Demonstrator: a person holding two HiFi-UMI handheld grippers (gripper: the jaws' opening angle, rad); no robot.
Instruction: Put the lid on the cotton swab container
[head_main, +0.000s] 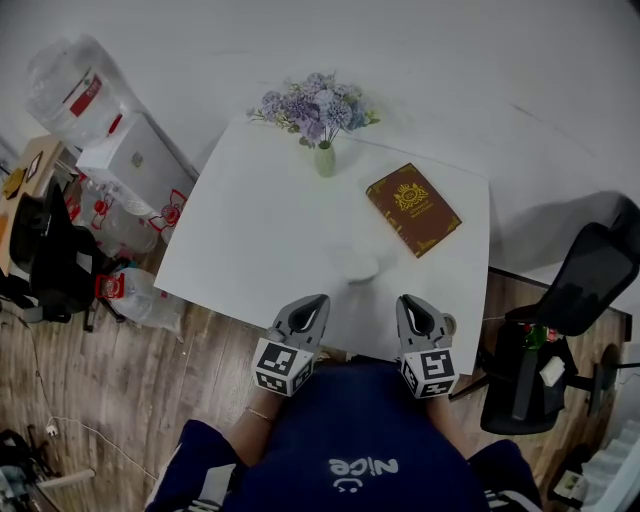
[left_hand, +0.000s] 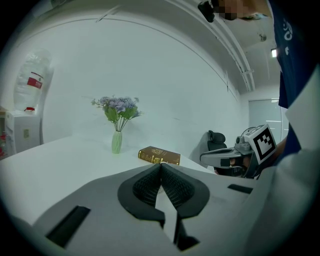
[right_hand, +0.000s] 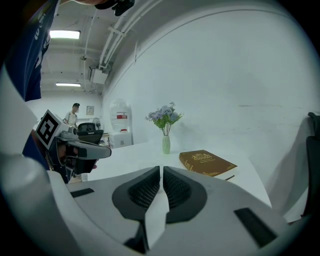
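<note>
**A:** What's the biggest thing in front of the person?

**B:** The white counter (head_main: 250, 240). Most of it is bare, which leaves room to work near the front edge.

**A:** And on it?

**B:** A brown book (head_main: 413, 208) lies flat toward the far right. It sits well away from the working spot, so I'd guess it's only there as clutter.

**A:** Where are the tools?

**B:** The left gripper (head_main: 316, 302) and right gripper (head_main: 408, 302) are side by side at the near edge, close to the person's body. They look parked, probably a resting pose, not a reach. On both, the ribbed fingers (left_hand: 145, 187) are pressed together with nothing between them.

**A:** Anything smaller?

**B:** A pale green vase of purple flowers (head_main: 324, 158) stands upright at the far edge, out of the way.

**A:** And the cotton swab container?

**B:** It's a faint, pale shape (head_main: 360, 266) on the counter, just ahead of the grippers and between their lines of reach. That would suit either hand. It's too washed out to tell whether its lid is on, and I can't pick out a separate lid.
</note>
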